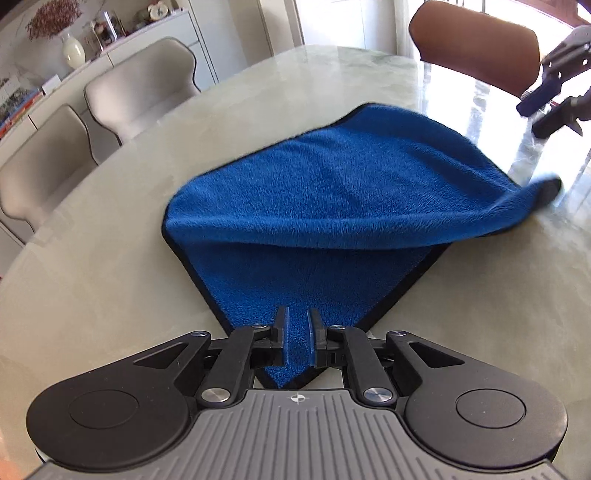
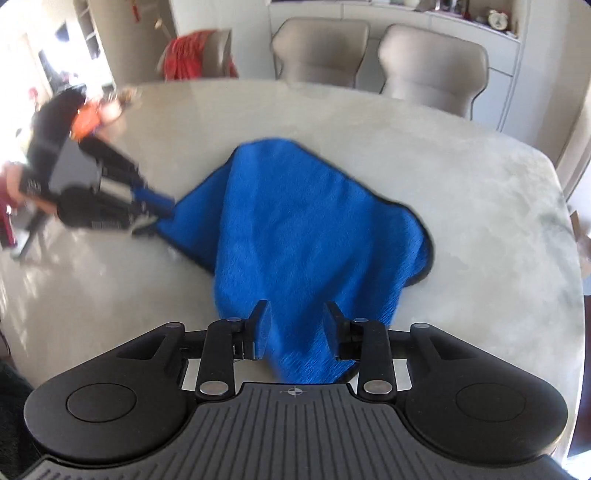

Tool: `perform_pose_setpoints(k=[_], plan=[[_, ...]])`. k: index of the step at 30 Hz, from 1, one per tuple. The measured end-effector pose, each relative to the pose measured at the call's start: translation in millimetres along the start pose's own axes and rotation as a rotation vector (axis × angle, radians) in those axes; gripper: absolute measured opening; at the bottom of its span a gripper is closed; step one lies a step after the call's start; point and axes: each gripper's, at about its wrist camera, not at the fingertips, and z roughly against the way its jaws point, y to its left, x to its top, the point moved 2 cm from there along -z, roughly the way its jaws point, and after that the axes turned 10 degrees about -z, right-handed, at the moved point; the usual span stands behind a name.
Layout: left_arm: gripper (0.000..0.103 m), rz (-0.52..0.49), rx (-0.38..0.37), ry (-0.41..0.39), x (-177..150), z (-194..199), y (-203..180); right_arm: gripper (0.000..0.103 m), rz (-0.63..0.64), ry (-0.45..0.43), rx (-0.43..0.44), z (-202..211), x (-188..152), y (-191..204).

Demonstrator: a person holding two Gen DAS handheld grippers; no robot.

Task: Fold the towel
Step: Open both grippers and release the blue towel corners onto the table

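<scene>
A blue towel with a black edge lies on the pale table, loosely doubled over with a soft ridge across it. My left gripper points down at the towel's near corner. Its jaws stand a narrow gap apart, and towel pile fills that gap. In the right wrist view the same gripper sits at the towel's left corner. My right gripper is open above another corner, and its pads are clear of the cloth. From the left wrist view it hovers above the loose right corner.
Two beige chairs stand at the table's far side before a white sideboard. A brown chair is at the sunlit end, and a red cloth hangs over another chair. The table's rounded edge runs close on the right.
</scene>
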Motion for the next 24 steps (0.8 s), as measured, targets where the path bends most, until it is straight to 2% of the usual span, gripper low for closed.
perform_pose_setpoints(k=[2, 5, 7, 8, 10, 11, 12, 13, 15, 19, 24], plan=[[0.012, 0.042, -0.013, 0.027, -1.5, -9.1, 3.1, 0.035, -0.073, -0.025, -0.087, -10.6, 9.2, -22.8], [0.014, 0.109, -0.030, 0.039, -3.6, -16.7, 6.3, 0.031, -0.174, -0.032, -0.115, -30.4, 18.0, -47.5], [0.015, 0.150, -0.039, 0.037, -5.3, -19.0, 8.7, 0.019, -0.200, -0.046, -0.131, -47.3, 23.5, -60.4], [0.016, 0.170, -0.043, 0.036, -6.2, -19.5, 10.5, 0.019, -0.207, -0.047, -0.171, -62.9, 27.4, -67.6], [0.028, 0.206, -0.039, 0.041, -8.3, -19.8, 14.0, 0.018, -0.193, -0.044, -0.220, -81.8, 29.5, -71.5], [0.033, 0.222, -0.031, 0.047, -9.6, -19.6, 15.8, 0.018, -0.193, -0.043, -0.226, -83.5, 28.2, -74.4], [0.044, 0.239, -0.023, 0.053, -10.8, -19.4, 17.5, 0.019, -0.205, -0.033, -0.231, -92.4, 28.9, -78.3], [0.048, 0.250, -0.018, 0.057, -12.3, -19.1, 18.9, 0.019, -0.228, -0.026, -0.231, -101.3, 29.6, -81.8], [0.049, 0.253, -0.012, 0.061, -14.5, -18.4, 19.0, 0.019, -0.244, -0.022, -0.224, -106.6, 31.2, -85.1], [0.050, 0.235, -0.004, 0.067, -15.6, -14.4, 16.5, 0.029, -0.241, -0.001, -0.256, -117.5, 32.4, -81.7], [0.052, 0.239, -0.003, 0.068, -15.9, -11.7, 15.7, 0.031, -0.257, -0.007, -0.247, -117.9, 31.5, -81.1]])
